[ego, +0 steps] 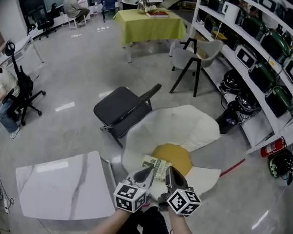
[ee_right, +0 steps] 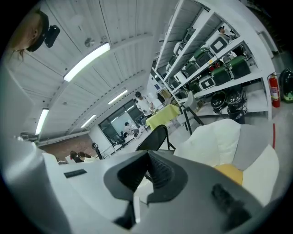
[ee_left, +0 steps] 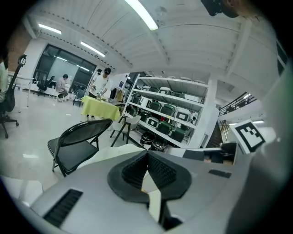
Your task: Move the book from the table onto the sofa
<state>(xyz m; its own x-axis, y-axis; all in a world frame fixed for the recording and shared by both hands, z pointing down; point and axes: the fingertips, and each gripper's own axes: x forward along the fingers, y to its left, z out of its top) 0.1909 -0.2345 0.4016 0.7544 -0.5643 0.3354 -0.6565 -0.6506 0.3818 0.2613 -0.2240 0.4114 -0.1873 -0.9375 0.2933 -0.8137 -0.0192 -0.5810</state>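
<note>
Leftmost in the head view, a person (ego: pixel 2 95) is sitting on an office chair by the wall. Nearer, the white marble-top bench (ego: pixel 55 182) is standing w/ its right corner close to the sofa (ego: pixel 196 128). A black folding chair (ego: pixel 122 111) is standing just behind the sofa's left side, and a lime-clothed bench (ego: pixel 148 24) is showing far back.

At centre, the left tool (ego: pixel 147 172) is hovering over the sofa's front edge. The left gripper view is showing it clenched shut, ribbed pads (ee_left: pixel 158 171) meeting at the tips. Just beyond the tips the book (ego: pixel 156 165) is lying cover-up on the sofa seat, overlapping the left edge of the yellow cushion (ego: pixel 178 157). Its near edge is hiding behind both tools.

Right beside it, the right tool (ego: pixel 171 172) is hovering at abt the same height. It is also clenched shut in the right gripper view, w/ a pale sliver showing through the slit behind the pads. The two marker cubes are sitting nearly side by side.

Far right, a white shelf rack (ego: pixel 272 53) is carrying rows of appliances, w/ a red fire extinguisher (ego: pixel 272 147) lying at its foot.
</note>
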